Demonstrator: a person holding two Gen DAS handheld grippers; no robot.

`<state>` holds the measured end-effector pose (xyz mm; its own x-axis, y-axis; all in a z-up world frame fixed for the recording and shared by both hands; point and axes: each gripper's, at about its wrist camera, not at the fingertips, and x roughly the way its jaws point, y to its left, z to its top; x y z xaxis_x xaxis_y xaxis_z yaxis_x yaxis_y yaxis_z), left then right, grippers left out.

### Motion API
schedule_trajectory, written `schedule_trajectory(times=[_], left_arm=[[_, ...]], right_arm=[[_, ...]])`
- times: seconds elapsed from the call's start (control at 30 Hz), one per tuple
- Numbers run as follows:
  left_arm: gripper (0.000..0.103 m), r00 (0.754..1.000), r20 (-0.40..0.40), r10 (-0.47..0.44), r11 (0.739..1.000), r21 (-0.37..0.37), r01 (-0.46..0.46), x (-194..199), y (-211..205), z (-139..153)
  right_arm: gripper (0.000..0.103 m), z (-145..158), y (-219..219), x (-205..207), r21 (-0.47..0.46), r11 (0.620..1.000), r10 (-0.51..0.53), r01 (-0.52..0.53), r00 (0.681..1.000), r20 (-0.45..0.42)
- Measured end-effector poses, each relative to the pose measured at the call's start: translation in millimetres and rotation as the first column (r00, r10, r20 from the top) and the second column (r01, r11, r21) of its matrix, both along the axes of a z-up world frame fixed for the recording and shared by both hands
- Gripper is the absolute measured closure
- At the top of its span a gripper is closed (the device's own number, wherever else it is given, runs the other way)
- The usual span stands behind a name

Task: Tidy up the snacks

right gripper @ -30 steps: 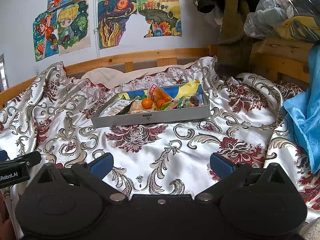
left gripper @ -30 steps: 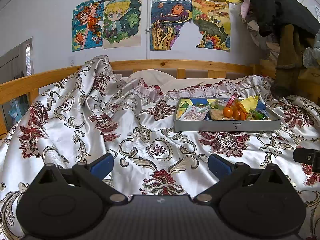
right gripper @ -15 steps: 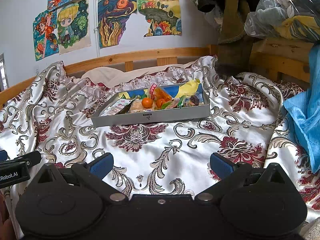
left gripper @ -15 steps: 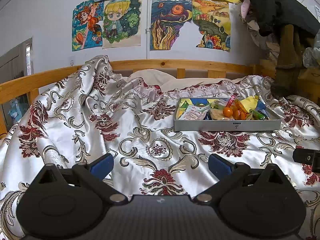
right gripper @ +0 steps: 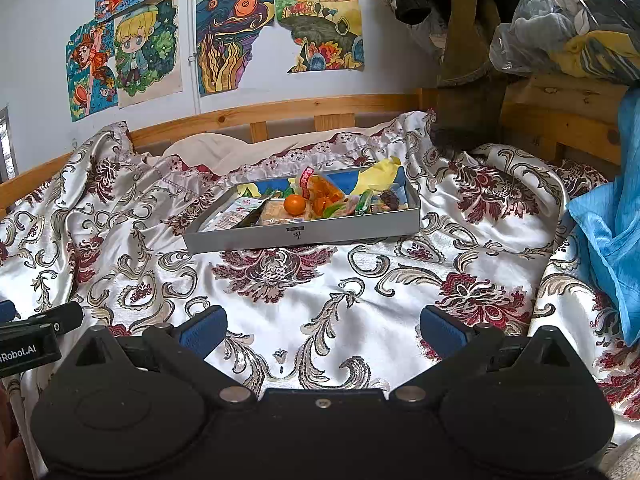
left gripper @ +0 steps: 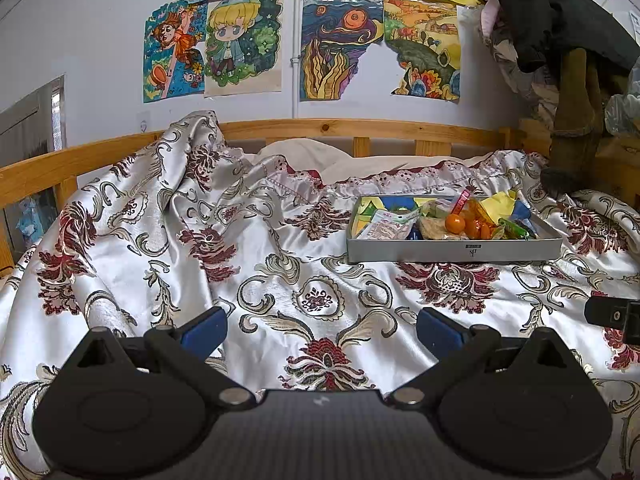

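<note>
— Fingers first: how do they stand?

— Both pairs are spread wide with nothing between them. The left gripper [left gripper: 320,330] shows two blue, rubbery-looking pads on black plastic arms; the right gripper [right gripper: 322,326] looks the same. Both hang over the bed cover [right gripper: 320,300], well short of the tray.

— And the snacks?

— They sit heaped in a shallow, rectangular grey tray [right gripper: 304,234] with straight walls, which rests on the glossy satin cover with its red flowers and scrolls. Inside the tray lie a round orange fruit [right gripper: 295,204], crinkled clear wrappers, a flat white packet [left gripper: 386,227] at the tray's left end and a yellow sheet [right gripper: 378,174] at its far right corner.

— Behind the tray?

— A pine bed rail [left gripper: 360,128], then paper drawings [left gripper: 340,46] on the wall.
</note>
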<state>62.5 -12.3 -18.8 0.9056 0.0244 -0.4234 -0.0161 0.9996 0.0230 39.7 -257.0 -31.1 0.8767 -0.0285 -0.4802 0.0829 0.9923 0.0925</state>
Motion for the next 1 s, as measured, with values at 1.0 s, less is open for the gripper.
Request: schedule_trajectory(times=[1.0], left_arm=[[0.0,1.0,-0.028,-0.002,0.999,0.043,0.003,1.3,-2.5,-2.7]], right_arm=[[0.001,0.9,0.4,0.6,0.001,1.0,0.0,0.0,1.0,-0.003]])
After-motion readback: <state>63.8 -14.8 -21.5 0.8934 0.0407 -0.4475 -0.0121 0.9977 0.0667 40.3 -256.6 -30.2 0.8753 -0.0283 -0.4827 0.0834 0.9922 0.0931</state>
